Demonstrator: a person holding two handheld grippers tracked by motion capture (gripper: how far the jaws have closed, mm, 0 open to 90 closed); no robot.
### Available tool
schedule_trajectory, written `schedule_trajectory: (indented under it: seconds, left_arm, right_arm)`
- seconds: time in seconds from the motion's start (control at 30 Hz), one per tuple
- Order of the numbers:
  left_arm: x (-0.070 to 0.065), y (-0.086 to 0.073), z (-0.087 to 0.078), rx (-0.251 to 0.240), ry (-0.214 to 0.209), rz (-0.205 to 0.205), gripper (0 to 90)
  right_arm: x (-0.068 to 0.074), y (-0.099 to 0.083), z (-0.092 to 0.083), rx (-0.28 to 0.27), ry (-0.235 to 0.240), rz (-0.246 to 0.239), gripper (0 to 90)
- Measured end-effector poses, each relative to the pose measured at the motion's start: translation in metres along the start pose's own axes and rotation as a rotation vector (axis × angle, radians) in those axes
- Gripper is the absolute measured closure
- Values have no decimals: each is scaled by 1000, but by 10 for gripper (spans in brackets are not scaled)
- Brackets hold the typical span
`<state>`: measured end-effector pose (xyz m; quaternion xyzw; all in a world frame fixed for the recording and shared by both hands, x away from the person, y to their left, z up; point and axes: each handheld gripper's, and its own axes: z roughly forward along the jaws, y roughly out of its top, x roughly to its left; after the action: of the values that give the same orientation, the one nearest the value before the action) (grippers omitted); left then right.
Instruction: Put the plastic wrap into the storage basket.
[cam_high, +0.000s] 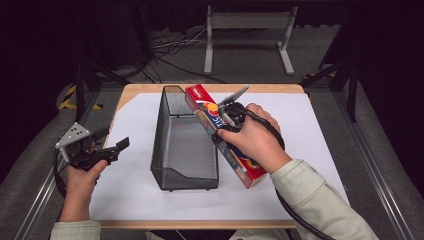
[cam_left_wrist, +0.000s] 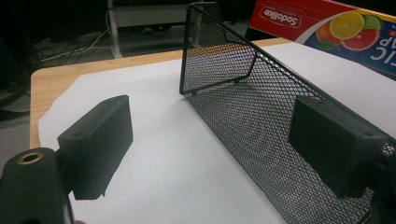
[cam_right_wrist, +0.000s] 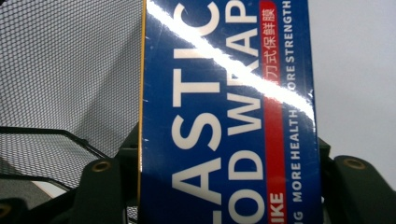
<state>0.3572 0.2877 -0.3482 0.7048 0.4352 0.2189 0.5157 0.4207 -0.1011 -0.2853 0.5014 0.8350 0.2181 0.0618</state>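
The plastic wrap box (cam_high: 223, 136) sits mid-frame in the high view, lifted and slanted, its left edge right along the right wall of the mesh basket (cam_high: 183, 145). The right gripper (cam_high: 223, 121) is pinching it across its width, hand wrapped over the top, wrist coming in from the lower right. Plenty of bare white paper (cam_high: 310, 135) to the right. At far left, the left gripper (cam_high: 116, 146) hangs spread wide with nothing between its jaws, well apart from the basket, over the bench (cam_high: 131, 92) edge.

One plastic wrap box (cam_high: 226, 142), one mesh basket (cam_high: 182, 145), two grippers.
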Motion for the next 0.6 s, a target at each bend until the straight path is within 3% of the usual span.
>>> schedule_trajectory:
  seconds: [0.2,0.6]
  left_arm:
    - [0,0,-1,-5,1,-6,147]
    - [1,-1,-2,-3,5,-6,147]
  right_arm:
    - [12,8,4,2,6,1,396]
    - [22,16,15,9,-10,8,396]
